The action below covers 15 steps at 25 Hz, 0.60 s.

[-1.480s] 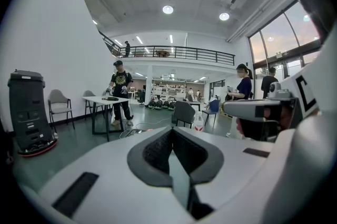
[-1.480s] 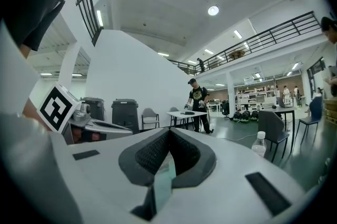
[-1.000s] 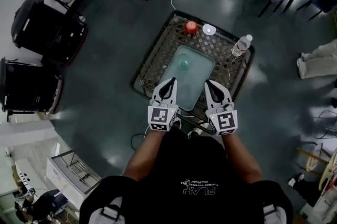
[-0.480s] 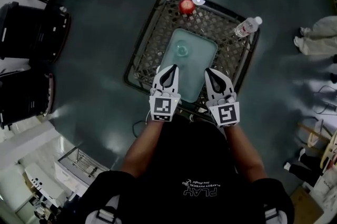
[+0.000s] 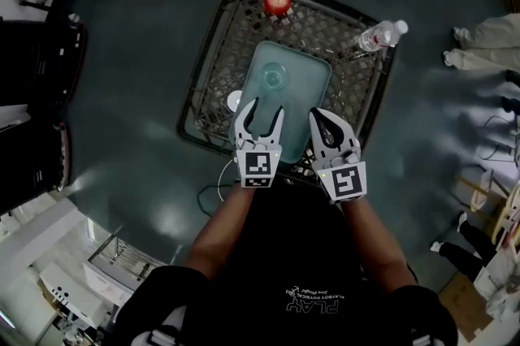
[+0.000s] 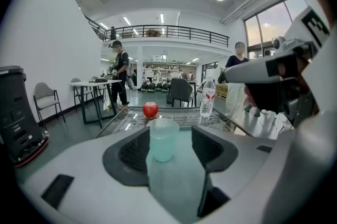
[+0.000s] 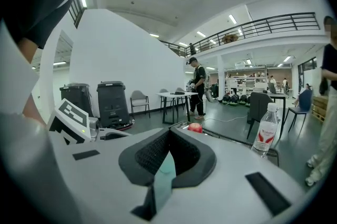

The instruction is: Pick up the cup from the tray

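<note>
the left gripper's [image 5: 265,110] jaws, shut a moment ago, have just been opening and now stand partway apart with nothing between them, over the near half of the pale green rectangular plastic tray [image 5: 313,84]. the translucent pale green plastic cup [image 5: 274,76] stands upright on the tray, ahead of the tips and in line with the gap. the right gripper [image 5: 315,115], jaws together and empty, hovers alongside.

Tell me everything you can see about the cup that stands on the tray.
The cup is a tumbler of pale blue-green, translucent, plastic-looking material, with no handle and what seems a finely dotted texture near its rim. It stands upright, mouth up, and looks empty. It rests on the far half of the pale tray; nothing else touches it.
</note>
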Tool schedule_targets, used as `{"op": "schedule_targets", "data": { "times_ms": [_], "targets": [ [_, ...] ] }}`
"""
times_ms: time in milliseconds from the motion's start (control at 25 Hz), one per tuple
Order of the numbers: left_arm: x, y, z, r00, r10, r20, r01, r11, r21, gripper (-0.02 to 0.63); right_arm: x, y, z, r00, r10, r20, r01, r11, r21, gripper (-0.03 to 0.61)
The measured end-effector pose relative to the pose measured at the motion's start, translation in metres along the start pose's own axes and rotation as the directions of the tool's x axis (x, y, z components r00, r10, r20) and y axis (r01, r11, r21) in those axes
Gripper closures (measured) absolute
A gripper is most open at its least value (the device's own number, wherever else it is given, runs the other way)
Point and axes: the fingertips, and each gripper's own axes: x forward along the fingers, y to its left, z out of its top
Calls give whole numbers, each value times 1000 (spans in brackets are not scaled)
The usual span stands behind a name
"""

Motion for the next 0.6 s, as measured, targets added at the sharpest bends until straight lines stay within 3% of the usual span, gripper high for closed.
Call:
{"op": "schedule_targets", "data": {
  "times_ms": [80, 280, 600],
  "targets": [
    [7, 4, -6, 1000, 4, -10, -4, 1000, -6, 330, 2, 1, 0, 1000, -5, -4, 5, 1000, 4, 570],
    [32, 8, -23, 1000, -9, -21, 9, 1000, 17, 273, 3, -2, -9, 1000, -15, -27, 15, 1000, 11, 569],
    [67, 13, -29, 1000, -28, -12, 28, 997, 65, 236, 5, -6, -18, 998, -38, -48, 40, 999, 34, 570]
  ]
}}
